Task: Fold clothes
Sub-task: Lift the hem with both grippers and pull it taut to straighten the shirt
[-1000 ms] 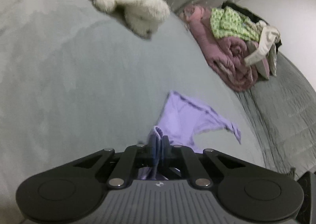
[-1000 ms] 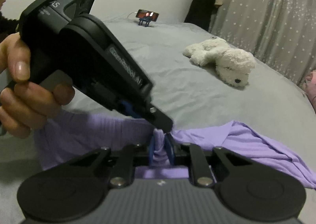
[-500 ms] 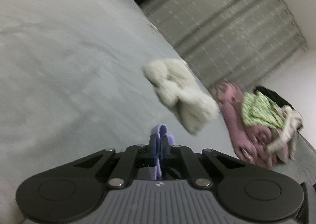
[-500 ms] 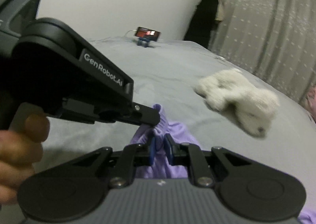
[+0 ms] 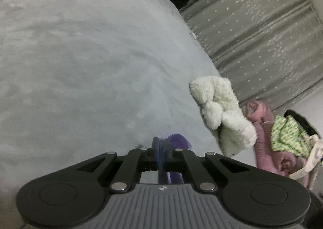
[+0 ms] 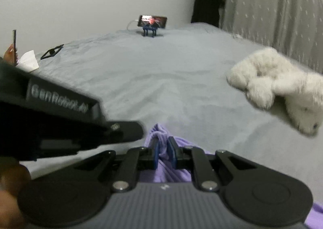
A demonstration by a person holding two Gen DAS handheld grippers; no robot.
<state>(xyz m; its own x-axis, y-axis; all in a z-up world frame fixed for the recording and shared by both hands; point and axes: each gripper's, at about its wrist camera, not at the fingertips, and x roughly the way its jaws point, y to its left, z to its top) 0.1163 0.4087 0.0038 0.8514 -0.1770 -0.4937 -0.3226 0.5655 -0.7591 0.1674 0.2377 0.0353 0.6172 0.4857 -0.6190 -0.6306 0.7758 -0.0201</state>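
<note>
shirt [image 6: 161, 146] pinched in both my grippers, left [image 5: 160, 148] and right [image 6: 164, 151], close together, lifted off bed [image 5: 80, 67] to hang free.

Right tongs [image 6: 164, 149]: clamped on a bunched lilac garment [image 6: 161, 138].
Left tongs [image 6: 129, 133]: alongside, just left.
Bed [image 6: 161, 79]: white plush toy [image 6: 280, 85] near right edge; phone on stand [image 6: 152, 23] at far edge.

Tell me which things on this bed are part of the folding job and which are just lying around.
In the job:
purple knit garment
left gripper
right gripper
grey bedspread, the folding surface

Lying about:
white plush toy
phone on a blue stand
pile of pink and green clothes, perhaps next
</note>
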